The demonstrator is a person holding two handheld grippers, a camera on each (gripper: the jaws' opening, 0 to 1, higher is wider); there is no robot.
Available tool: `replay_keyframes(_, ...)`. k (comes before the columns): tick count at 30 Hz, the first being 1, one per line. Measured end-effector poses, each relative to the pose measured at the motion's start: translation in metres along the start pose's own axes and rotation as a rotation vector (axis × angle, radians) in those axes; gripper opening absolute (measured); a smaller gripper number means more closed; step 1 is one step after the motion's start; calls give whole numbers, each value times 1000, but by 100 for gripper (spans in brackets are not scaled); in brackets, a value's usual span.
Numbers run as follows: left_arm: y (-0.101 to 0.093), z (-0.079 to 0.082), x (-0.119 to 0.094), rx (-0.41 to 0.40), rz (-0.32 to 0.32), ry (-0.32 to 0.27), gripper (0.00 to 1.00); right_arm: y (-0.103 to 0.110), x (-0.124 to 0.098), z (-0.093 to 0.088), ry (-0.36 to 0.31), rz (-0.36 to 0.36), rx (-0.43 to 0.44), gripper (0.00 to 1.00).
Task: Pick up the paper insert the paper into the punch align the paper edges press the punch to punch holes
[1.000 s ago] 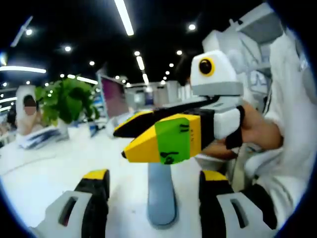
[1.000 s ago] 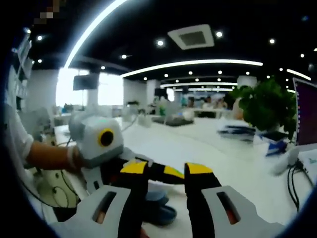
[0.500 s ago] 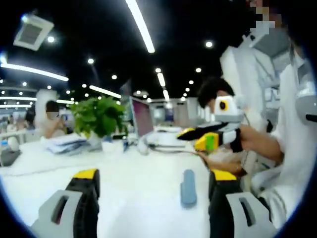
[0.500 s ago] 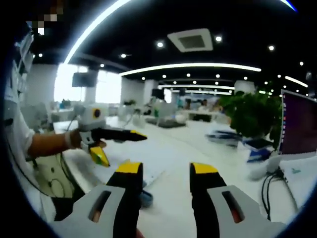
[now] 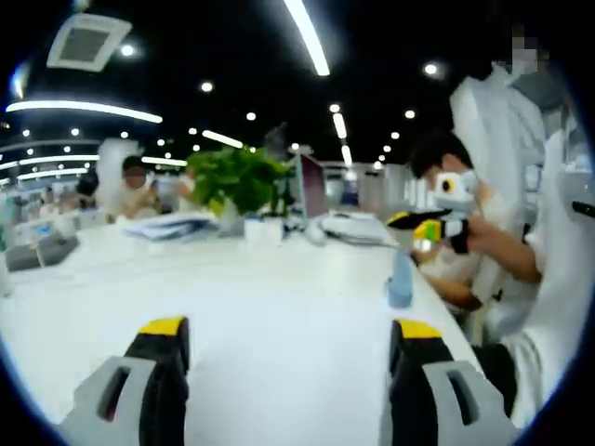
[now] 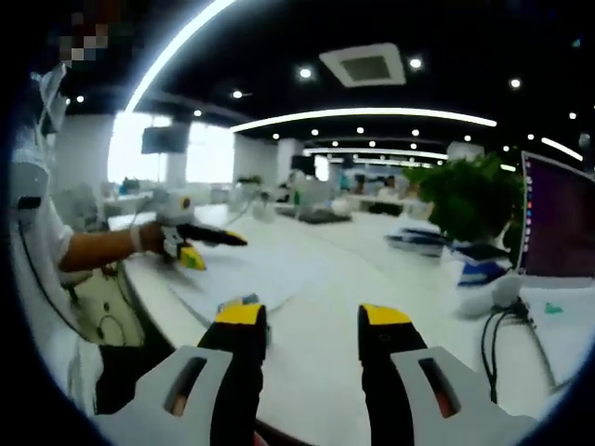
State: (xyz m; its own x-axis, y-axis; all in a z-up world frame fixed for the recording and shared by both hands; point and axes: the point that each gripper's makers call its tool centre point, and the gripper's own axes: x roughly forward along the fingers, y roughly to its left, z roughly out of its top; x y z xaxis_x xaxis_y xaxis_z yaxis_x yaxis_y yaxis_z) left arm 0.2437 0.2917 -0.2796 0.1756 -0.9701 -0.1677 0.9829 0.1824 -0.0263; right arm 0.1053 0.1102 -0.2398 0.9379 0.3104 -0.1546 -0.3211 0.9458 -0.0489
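I see my left hand-held gripper [image 5: 288, 336] and right hand-held gripper [image 6: 306, 319] both with jaws apart, holding nothing. The grey-blue punch [image 5: 400, 278] stands on the white tabletop [image 5: 242, 307], near the white paper sheet [image 6: 244, 276].

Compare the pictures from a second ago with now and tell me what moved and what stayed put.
The two grippers drew apart: the right gripper, close before the left gripper's camera a second ago, is now far off, as is the left gripper in the right gripper view. Both were open and empty throughout. The blue-grey punch stays on the white table, untouched.
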Motion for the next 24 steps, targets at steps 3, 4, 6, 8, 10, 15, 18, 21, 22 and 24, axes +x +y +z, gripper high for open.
replay_keyframes(3, 3, -2, 0, 8, 14, 14, 84, 0, 8, -10, 26, 12, 2, 42)
replay_keyframes(4, 2, -1, 0, 9, 12, 13, 84, 1, 10, -13, 33, 21, 3, 42)
replay_keyframes(6, 1, -7, 2, 17, 12, 37, 84, 4, 14, -17, 39, 44, 4, 42)
replay_keyframes(8, 1, -15, 3, 47, 23, 73, 83, 10, 18, -20, 47, 81, -5, 42)
replay_keyframes(10, 0, -19, 5, 62, 20, 94, 83, 19, 20, -22, 54, 140, -31, 41)
replay_keyframes(15, 3, -23, 4, 34, 26, 111, 81, 32, 25, -24, 56, 283, -36, 41)
replay_keyframes(18, 1, -27, 4, 33, 20, 129, 81, 42, 27, -27, 61, 397, -50, 41)
replay_keyframes(21, -5, -29, 7, 35, 5, 138, 79, 51, 29, -37, 98, 511, -95, 40)
replay_keyframes(22, -4, -28, 6, 36, 5, 138, 79, 51, 31, -40, 113, 532, -102, 40)
replay_keyframes(24, -5, -28, 6, 35, 5, 137, 79, 49, 37, -47, 147, 573, -91, 40)
